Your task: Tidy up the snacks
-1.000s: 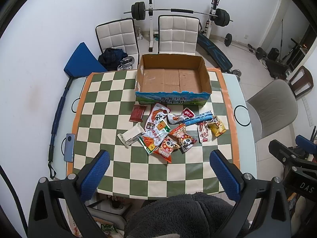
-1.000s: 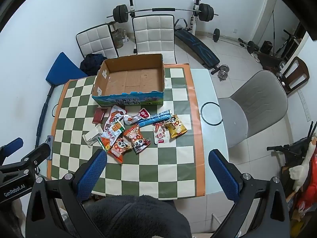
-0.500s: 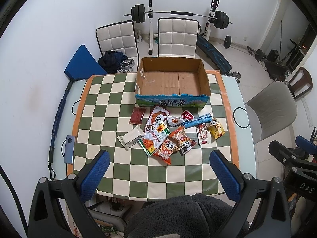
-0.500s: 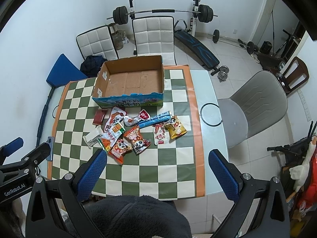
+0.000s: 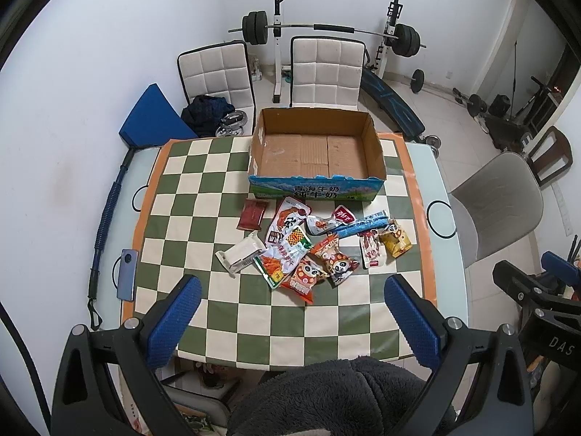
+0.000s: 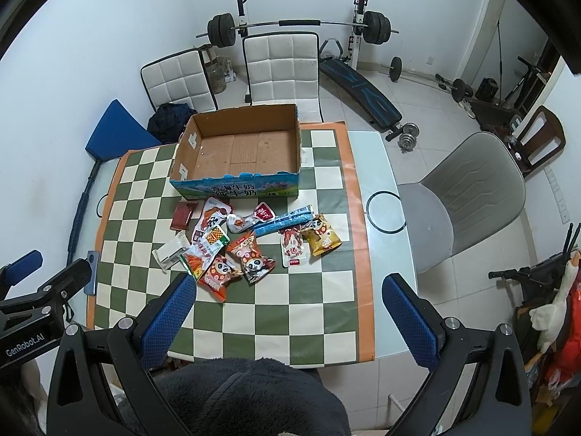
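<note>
A: Snacks?
B: Snack packets [image 5: 312,247] heaped at desk [image 5: 225,312] centre, 6 o'clock of empty cardboard box [image 5: 316,149].
A: Handling?
B: Probably light, crinkly, slippery; pinch sealed edges.
A: Grippers?
B: Left hand-held gripper [image 5: 290,312], right hand-held gripper [image 6: 287,309] both spread wide, empty.

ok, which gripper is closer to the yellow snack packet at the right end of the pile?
Right, by a judgement. The right gripper hangs open above the table edge almost in line with the yellow packet; the left gripper, also open, sits further left, over the panda packets.
</note>
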A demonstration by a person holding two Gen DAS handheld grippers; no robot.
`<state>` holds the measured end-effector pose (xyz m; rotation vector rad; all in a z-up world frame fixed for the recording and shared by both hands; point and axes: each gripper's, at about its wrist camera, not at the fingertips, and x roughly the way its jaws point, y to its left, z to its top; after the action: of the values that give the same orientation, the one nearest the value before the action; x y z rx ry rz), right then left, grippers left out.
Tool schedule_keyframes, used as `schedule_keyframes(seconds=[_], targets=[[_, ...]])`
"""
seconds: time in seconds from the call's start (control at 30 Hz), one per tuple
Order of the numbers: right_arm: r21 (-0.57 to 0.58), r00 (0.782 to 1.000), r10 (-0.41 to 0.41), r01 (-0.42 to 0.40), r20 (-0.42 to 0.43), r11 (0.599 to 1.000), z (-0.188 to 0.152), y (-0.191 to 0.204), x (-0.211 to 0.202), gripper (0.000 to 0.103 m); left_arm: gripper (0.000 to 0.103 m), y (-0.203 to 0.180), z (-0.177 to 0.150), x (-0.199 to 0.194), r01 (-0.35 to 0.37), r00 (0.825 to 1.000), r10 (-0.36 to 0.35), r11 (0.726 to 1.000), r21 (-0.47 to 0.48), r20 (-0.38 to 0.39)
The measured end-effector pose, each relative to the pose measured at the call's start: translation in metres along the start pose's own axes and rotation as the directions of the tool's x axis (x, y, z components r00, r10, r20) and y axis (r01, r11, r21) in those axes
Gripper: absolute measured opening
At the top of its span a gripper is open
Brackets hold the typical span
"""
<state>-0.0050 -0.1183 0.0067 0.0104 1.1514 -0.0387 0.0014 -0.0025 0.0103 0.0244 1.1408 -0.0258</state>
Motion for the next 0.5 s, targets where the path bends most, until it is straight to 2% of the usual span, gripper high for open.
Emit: schedule_keyframes(seconds=[0.5], targets=[[-0.001,1.0,0.002,-0.002,0.006,1.0,0.0024,-0.0002,-0.0025,0.103,0.103,0.0002,0.0013,-0.0076,0.002,1.0,-0.002,1.0,-0.004,0.015]])
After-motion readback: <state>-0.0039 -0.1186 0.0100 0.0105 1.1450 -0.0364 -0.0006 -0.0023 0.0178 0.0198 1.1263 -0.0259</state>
